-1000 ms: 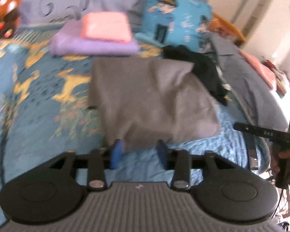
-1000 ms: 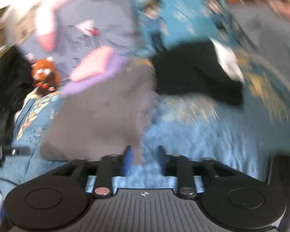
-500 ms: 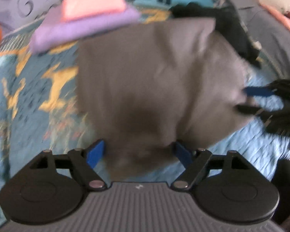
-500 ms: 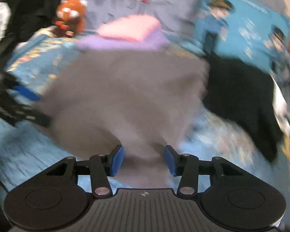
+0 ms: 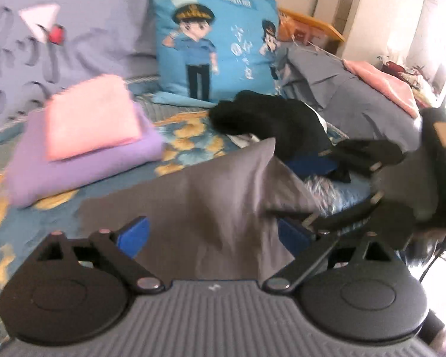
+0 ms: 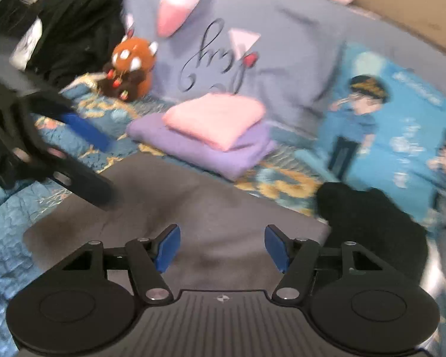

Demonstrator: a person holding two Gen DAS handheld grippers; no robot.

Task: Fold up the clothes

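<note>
A grey garment (image 5: pixel 211 205) lies flattened on the blue bedspread (image 5: pixel 20 232), with one corner standing up near a black garment (image 5: pixel 267 119). My left gripper (image 5: pixel 212 235) is open wide, and the cloth's near edge lies between its blue pads. My right gripper (image 6: pixel 222 247) is also open, low over the same grey garment (image 6: pixel 199 202). Each gripper shows in the other's view: the right gripper (image 5: pixel 318 190) at the cloth's right edge, the left gripper (image 6: pixel 95 163) at its left edge. Neither holds the cloth.
A folded pink piece on a folded purple one (image 5: pixel 83 148) sits behind the grey cloth. A blue cartoon cushion (image 5: pixel 217 50), a lilac pillow (image 6: pixel 252 44) and a plush toy (image 6: pixel 130 68) line the back. A grey-blue blanket (image 5: pixel 356 95) is heaped at the right.
Both grippers came in low over the grey garment from opposite sides and their jaws spread wider. The garment's far right corner now stands up.
</note>
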